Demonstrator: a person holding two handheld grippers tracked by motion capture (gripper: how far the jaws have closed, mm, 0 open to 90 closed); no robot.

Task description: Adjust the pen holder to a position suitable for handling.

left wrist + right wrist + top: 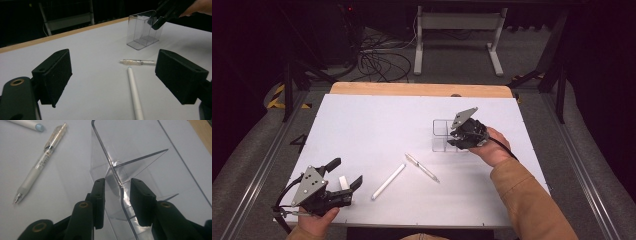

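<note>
Straddling one wall of the clear divided holder (140,157), my right gripper (117,192) has its jaws narrowed, one inside, one outside; I cannot tell whether the pads actually press it. On the white table (362,125) that holder stands at about two o'clock. My left gripper (346,176) waits at seven o'clock, jaws spread wide with nothing between them. Ahead of it lie a white pen (133,90) and a clear pen (137,62), near centre.
</note>
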